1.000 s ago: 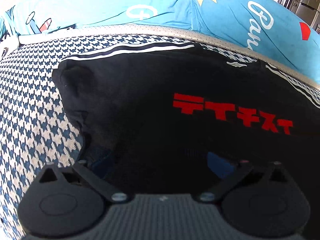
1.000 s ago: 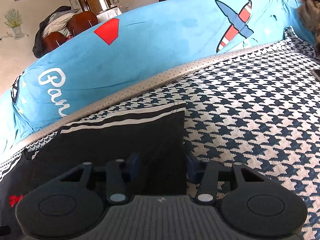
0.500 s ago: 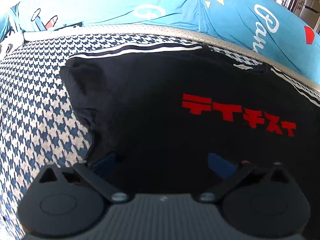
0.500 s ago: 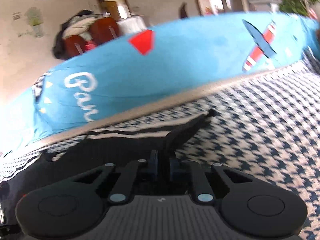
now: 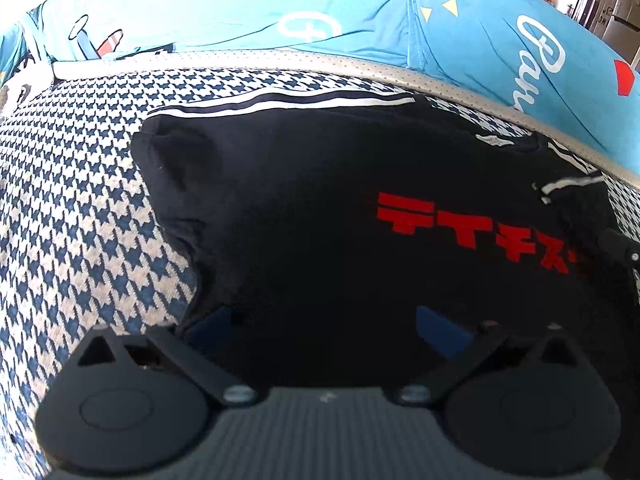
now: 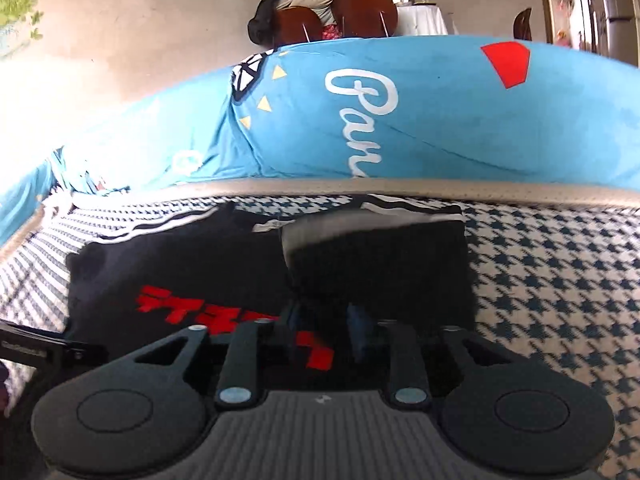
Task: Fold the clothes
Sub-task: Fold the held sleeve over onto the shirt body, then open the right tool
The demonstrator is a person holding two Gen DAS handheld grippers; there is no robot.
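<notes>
A black T-shirt [image 5: 320, 220] with red lettering [image 5: 460, 228] lies flat on the houndstooth sofa seat [image 5: 80, 220]. My left gripper [image 5: 324, 328] hovers open over the shirt's near hem, with only flat cloth under the blue pads. In the right wrist view the shirt [image 6: 180, 264] has its right sleeve [image 6: 380, 264] turned over onto the body, striped edge toward the backrest. My right gripper [image 6: 324, 318] is above that fold with its jaws opening. The pads stand apart and do not press the cloth. The right gripper's tip [image 5: 620, 244] shows at the left wrist view's right edge.
A backrest in a blue printed cover [image 6: 440, 120] rises behind the seat, past a beige piped edge [image 5: 280, 60]. Houndstooth seat [image 6: 560, 280] stretches on to the right of the shirt. Chairs with clothes [image 6: 320, 12] stand by the far wall.
My right gripper shut on the right sleeve, carried it left over the shirt while rolling, and now stands apart again. The sleeve lies folded inward. The left gripper barely moved.
</notes>
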